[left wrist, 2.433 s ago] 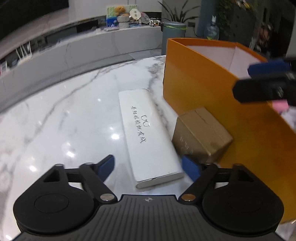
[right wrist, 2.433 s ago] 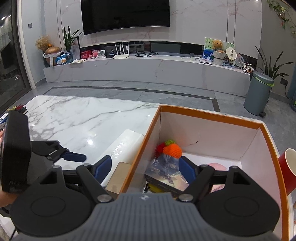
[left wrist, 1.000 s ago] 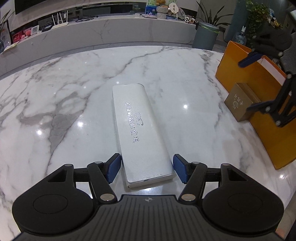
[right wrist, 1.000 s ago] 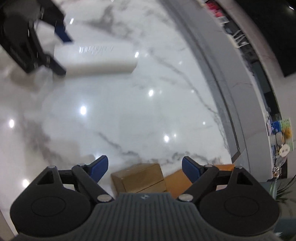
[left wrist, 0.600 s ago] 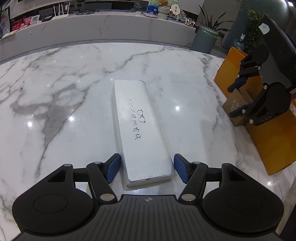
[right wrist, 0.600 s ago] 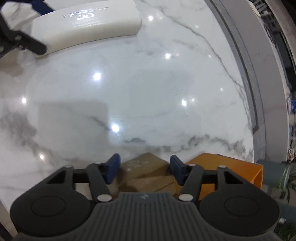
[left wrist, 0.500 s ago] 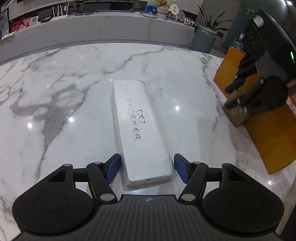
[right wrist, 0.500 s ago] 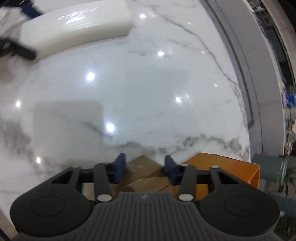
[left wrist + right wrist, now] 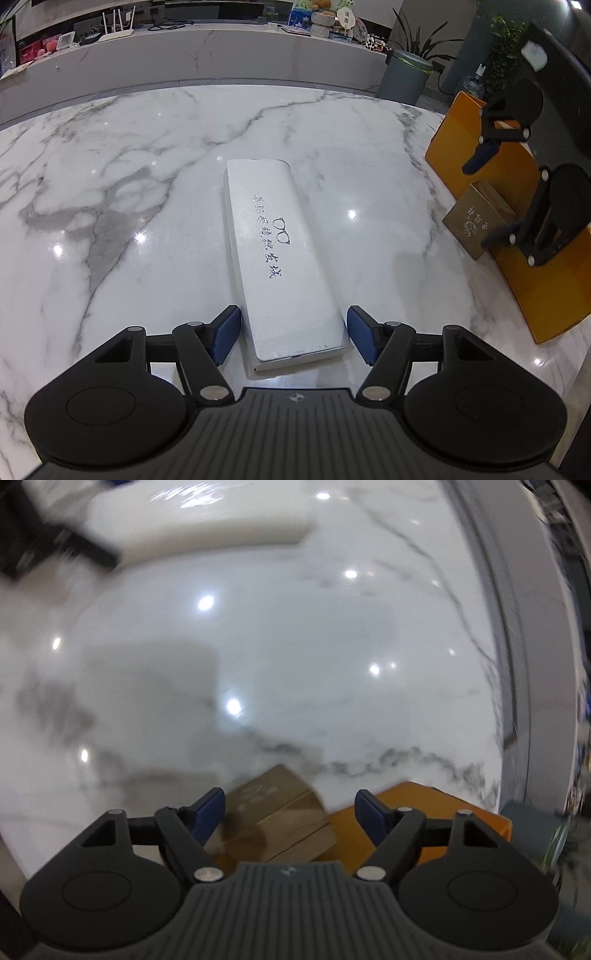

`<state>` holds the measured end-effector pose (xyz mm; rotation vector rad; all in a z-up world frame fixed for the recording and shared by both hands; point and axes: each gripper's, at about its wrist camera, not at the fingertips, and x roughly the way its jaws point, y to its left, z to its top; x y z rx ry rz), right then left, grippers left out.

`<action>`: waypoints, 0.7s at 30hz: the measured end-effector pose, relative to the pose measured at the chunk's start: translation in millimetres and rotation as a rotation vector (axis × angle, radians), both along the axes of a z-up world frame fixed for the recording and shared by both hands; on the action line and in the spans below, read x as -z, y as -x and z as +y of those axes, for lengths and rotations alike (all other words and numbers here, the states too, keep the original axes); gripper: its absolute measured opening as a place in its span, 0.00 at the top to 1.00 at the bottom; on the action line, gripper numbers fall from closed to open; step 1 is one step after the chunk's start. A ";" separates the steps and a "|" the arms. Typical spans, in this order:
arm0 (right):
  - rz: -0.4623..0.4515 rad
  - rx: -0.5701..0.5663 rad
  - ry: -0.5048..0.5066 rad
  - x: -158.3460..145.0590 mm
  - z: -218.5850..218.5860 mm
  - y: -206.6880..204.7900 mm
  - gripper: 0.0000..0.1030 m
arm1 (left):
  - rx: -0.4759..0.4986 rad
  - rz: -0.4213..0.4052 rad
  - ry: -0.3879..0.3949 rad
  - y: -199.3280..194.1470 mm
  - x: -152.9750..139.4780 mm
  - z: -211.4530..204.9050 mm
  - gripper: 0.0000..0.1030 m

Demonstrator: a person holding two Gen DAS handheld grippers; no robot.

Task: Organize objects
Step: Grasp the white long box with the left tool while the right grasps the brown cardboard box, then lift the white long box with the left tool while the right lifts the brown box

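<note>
- The brown cardboard box sits between your right gripper fingers, against the outer wall of the orange bin. Half a second ago the blue pads were closing in on its sides; now they are spread wider, with a clear gap on the bin side. You cannot tell whether the far pad touches the box. The box is not gripped.
- Judgement: the right-hand pick is not secured. Re-centre on the box before you close, or the bin-side finger may catch the bin wall.
- The right wrist view is motion-blurred, so that gripper is moving.
- The white case lies flat on the marble table, well to the left of the orange bin. It has not shifted over the last second.
- Your left gripper straddles the near end of the case, jaws open, each pad just beside a long side, holding nothing. This is unchanged in the last half second.
- Materials: the case is a long, rounded-edge slab with a fine matte grain and silver lettering. The box is a small kraft cuboid with printed marks and a lid seam. The bin is rigid orange board. The marble is glossy and reflective, so expect low friction under both items.
</note>
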<state>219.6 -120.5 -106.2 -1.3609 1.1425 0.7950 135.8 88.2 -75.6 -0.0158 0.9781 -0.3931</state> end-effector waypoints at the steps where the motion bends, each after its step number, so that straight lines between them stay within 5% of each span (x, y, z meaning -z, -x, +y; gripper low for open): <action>1: 0.008 -0.014 0.013 3.0 -0.7 2.3 0.24 | 0.000 -0.001 0.000 -0.3 0.4 0.3 0.27; 8: 0.015 0.000 0.050 10.0 5.3 3.7 0.29 | 0.025 -0.020 -0.041 1.8 1.7 -4.9 0.23; 16: 0.016 0.291 -0.205 -14.3 36.5 -27.4 0.29 | 0.044 -0.046 -0.088 5.8 3.4 -12.0 0.22; 21: -0.011 0.314 -0.231 -10.7 66.2 -28.0 0.30 | 0.041 -0.044 -0.097 5.3 3.0 -13.9 0.22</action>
